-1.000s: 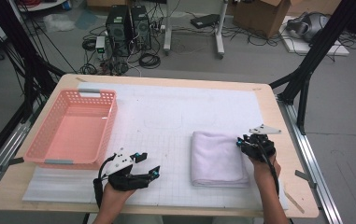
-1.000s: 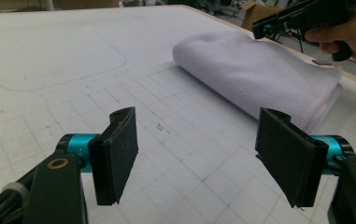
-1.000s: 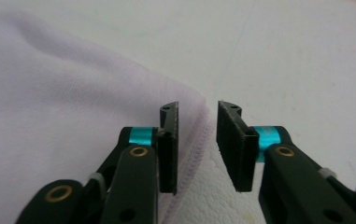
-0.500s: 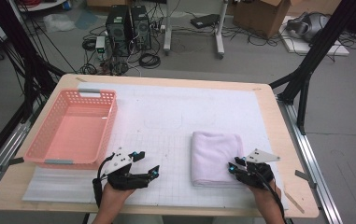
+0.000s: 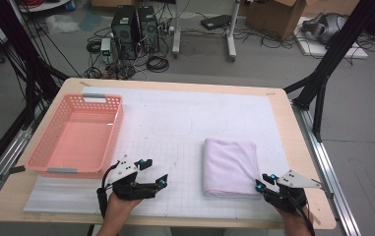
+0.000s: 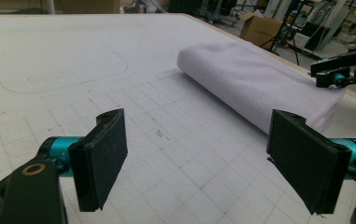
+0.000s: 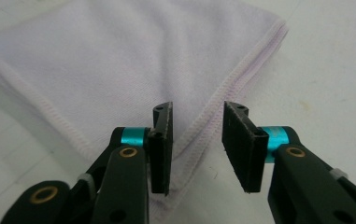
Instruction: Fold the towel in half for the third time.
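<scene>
From above I see my right gripper (image 5: 266,183) at the near corner of the folded towel (image 5: 230,166). Its own camera shows more: a stitched towel edge (image 7: 222,100) lies between the jaws, which have just opened a little and aren't pinching it. My left gripper (image 5: 150,172) is wide open, holding nothing, with the towel far off to its right.

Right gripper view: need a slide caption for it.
Right gripper, fingers apart, poised over the corner of the folded towel on the table.
</scene>
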